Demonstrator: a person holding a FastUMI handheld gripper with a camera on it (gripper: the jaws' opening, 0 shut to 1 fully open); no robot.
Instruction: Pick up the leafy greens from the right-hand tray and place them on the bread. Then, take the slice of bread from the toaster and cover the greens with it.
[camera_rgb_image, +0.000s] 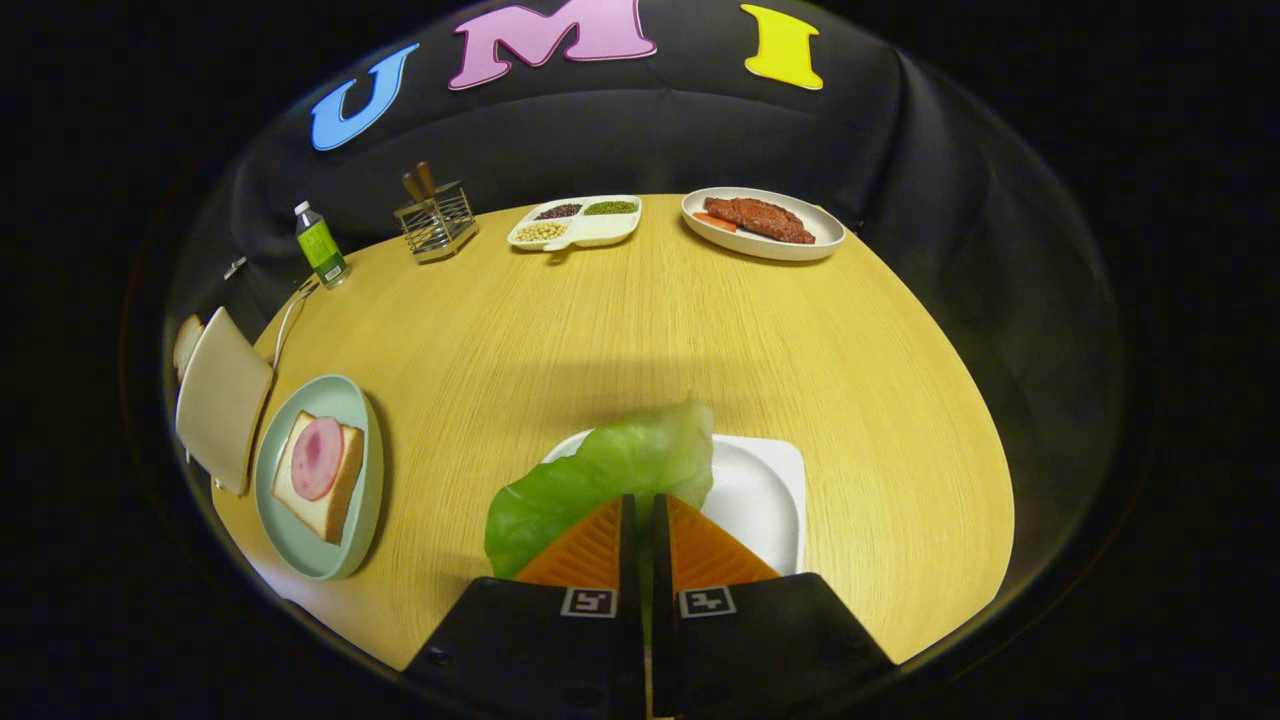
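- Gripper fingers were nearly together, pinching the greens at lower centre, over the white tray.
- Leaf's long axis ran lower left to upper right.
- Bread with ham lay on the green plate, lower left, well apart from the fingers; judged next move: carry left.
- Toaster stood just beyond the plate.

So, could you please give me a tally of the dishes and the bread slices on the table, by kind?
Round or oval plates: 2, the pale green plate and the steak plate
Square white tray: 1
Divided dish: 1
Bread slices: 2, one under ham, one in the toaster
Total: 6
The tool grips the lettuce leaf.
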